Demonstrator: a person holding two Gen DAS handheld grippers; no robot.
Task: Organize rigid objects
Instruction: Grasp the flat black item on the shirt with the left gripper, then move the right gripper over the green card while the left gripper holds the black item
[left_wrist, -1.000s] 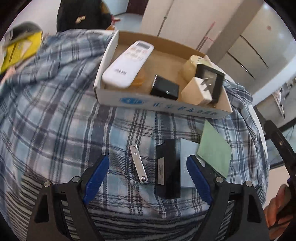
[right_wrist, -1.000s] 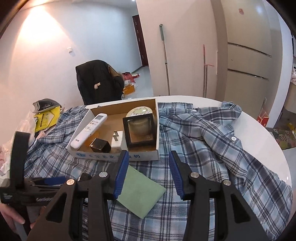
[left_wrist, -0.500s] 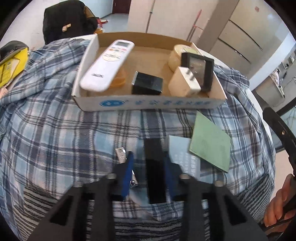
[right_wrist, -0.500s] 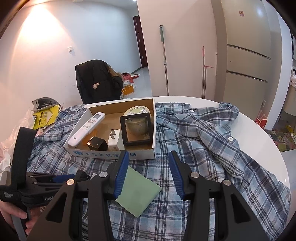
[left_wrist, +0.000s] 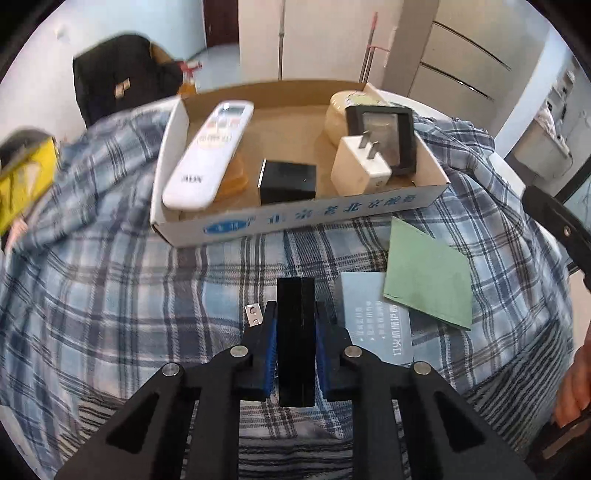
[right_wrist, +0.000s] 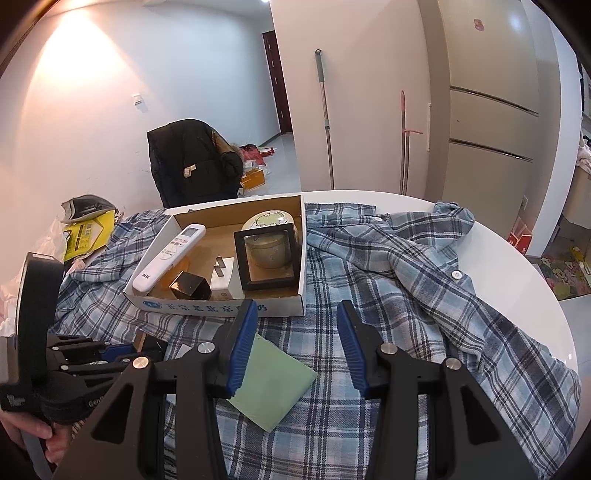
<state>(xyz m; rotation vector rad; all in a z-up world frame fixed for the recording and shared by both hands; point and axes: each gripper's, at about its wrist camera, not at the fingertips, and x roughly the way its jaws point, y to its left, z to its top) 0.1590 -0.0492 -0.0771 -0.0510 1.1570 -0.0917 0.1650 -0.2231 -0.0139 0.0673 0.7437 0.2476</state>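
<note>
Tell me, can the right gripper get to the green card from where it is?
Probably yes. The right gripper is open and empty, and the green card lies flat on the plaid shirt just below its fingers, nothing on top.

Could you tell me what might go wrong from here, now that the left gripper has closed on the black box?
1. The left gripper has just been closing its jaws on the black box. The nail clipper lies right beside one finger, so a lift could snag it.
2. The cardboard box is crowded. Dropping the black box in could knock the white charger or the picture frame leaning behind it.
</note>
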